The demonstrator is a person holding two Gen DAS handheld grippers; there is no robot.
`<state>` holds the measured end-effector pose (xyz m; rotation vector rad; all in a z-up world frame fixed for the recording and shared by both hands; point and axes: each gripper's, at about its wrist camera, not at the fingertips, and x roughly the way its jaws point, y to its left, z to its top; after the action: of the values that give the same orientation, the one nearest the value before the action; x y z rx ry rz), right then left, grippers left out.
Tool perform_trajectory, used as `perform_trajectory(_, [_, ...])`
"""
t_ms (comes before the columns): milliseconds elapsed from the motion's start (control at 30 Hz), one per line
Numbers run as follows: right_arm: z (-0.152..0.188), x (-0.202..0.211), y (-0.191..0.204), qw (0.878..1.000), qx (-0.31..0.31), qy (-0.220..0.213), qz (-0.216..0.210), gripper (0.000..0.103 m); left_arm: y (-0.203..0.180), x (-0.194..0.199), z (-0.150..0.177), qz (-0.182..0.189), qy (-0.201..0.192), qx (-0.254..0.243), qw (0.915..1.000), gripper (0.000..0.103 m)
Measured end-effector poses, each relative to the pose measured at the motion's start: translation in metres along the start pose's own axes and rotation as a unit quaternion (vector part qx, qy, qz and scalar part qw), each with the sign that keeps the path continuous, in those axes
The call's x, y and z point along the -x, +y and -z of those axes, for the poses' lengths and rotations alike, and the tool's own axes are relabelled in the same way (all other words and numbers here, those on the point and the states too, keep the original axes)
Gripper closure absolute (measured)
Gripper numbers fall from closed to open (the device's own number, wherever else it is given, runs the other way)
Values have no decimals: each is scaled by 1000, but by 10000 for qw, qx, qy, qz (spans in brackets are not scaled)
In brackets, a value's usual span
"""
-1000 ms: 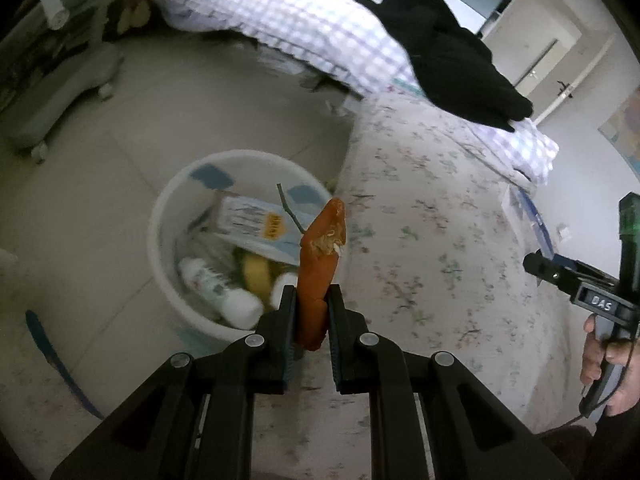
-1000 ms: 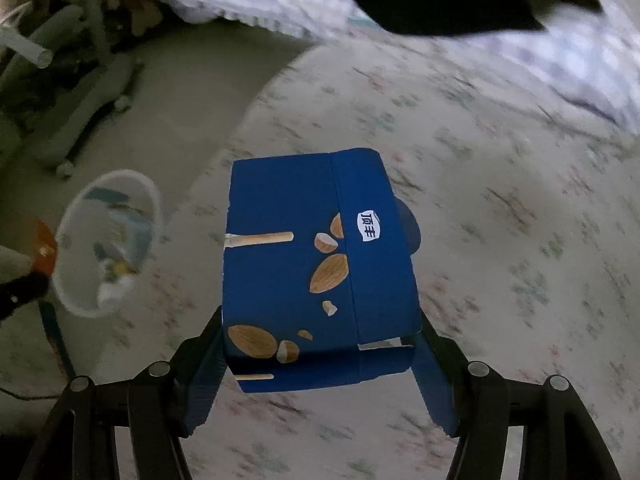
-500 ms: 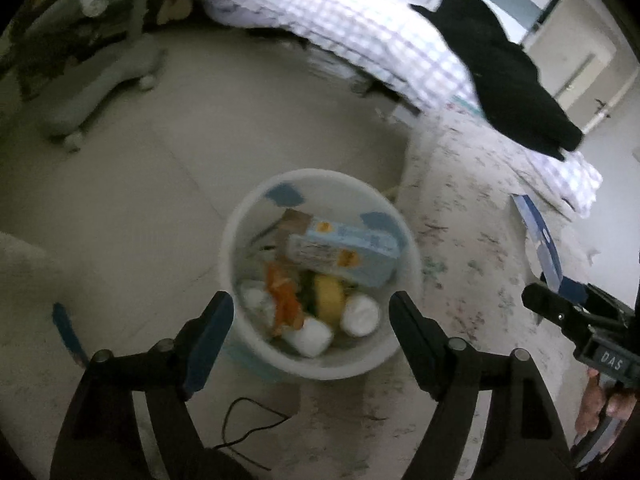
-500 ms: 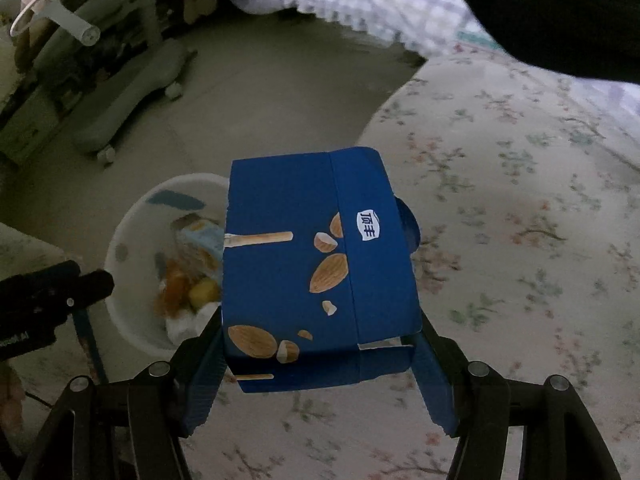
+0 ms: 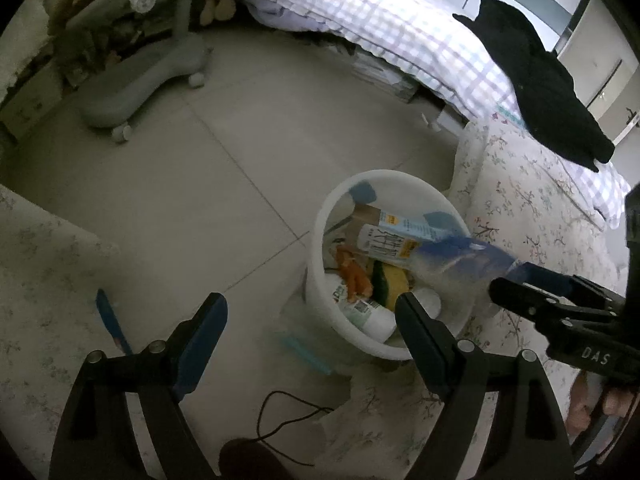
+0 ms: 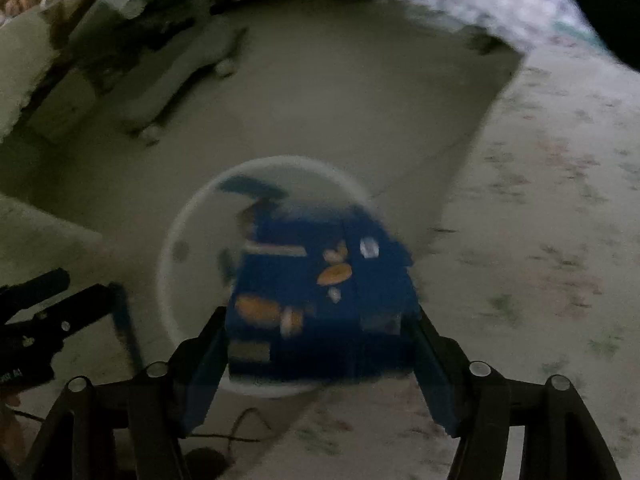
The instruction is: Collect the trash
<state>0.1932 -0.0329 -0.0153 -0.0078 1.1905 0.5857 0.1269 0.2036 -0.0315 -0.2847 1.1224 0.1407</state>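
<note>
Right claw [image 6: 316,360] over white bin [image 6: 176,236], jaws opening, blue box [image 6: 320,296] between them, slipping free. Left claw [image 5: 312,324] beside bin, spread, empty. We judge box directly above bin mouth.

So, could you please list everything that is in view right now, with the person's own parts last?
waste bin: one, white, on the tiled floor beside the bed.
blue box: one, dark blue with almond pictures, between the right gripper's opening jaws, over the bin.
carton: one, pale blue and white, in the bin.
orange wrapper: one, in the bin.
white bottle: one, in the bin.
yellow item: one, in the bin.
black garment: one, on the bed.
checked quilt: one, lilac and white.
floral sheet: one, cream.
grey chair base: one, on castors.
black cable: one, on the floor.
left gripper: opening, empty.
right gripper: opening around the box.
hand: one, on the right gripper's handle.
</note>
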Motion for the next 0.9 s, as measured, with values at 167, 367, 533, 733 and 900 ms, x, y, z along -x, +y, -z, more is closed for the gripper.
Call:
perform_trajectory(167, [-2, 1, 7, 9999, -70, -73, -15, 21, 3, 9, 4, -161, -113, 16, 9998, 10])
perform_trajectory(367, [7, 42, -8, 9991, -347, -196, 171, 19, -17, 31, 21, -67, -337, -270, 9990, 9])
perform_trajectory(533, [37, 109, -19, 9933, -458, -823, 663, 9, -46, 49, 44, -114, -493, -657, 9966, 3])
perform_trajectory(733, [107, 153, -36, 9835, -938, -1066, 1119, 3, -78, 70, 75, -92, -701, -1100, 9914, 3])
perform_trajectory(900, [165, 165, -46, 9763, -1303, -1026, 1388, 1, -92, 83, 104, -1, -723, -1121, 9911, 3])
